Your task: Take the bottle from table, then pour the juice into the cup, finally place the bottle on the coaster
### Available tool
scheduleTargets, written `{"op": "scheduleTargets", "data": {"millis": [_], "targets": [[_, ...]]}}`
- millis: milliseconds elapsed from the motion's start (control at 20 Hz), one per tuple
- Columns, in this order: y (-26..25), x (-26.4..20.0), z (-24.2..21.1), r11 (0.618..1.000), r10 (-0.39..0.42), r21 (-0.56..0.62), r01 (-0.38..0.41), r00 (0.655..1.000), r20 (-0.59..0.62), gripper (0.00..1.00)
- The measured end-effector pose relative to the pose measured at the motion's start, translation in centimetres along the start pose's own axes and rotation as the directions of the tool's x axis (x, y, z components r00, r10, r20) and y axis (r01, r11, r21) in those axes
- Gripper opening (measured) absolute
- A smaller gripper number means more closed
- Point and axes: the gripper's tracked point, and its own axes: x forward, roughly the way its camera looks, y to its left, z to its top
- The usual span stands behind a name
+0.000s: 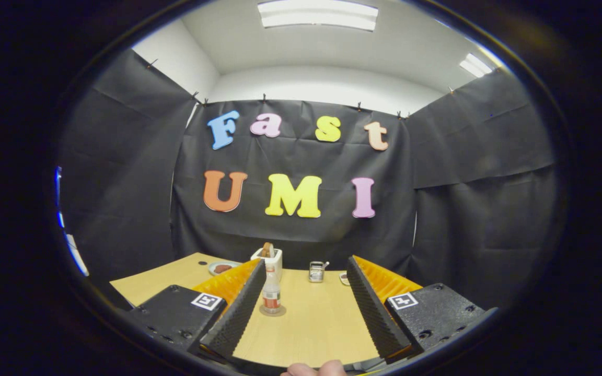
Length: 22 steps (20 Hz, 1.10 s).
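A small clear bottle (271, 292) with a red label stands upright on a round coaster (273, 312) on the wooden table (316, 324). It sits between my fingers, close beside the left finger (238, 313) and apart from it. My gripper (305, 262) is open wide, with nothing pressed between its ribbed black pads. A clear glass cup (315, 271) with a handle stands farther back, beyond the bottle and a little to its right, near the table's far edge.
A white toaster (269, 259) holding a slice of bread stands behind the bottle. To its left lies a plate (222, 268) with something brown on it. A small dish (344, 278) peeks out by the right finger. A person's fingertip (314, 369) shows below the fingers.
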Motion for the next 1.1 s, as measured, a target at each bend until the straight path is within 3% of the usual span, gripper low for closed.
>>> {"op": "scheduleTargets", "data": {"millis": [1100], "targets": [[1.7, 0.7, -0.7, 0.999, 0.029, 0.018, -0.029, 0.999, -0.019, 1.00]]}}
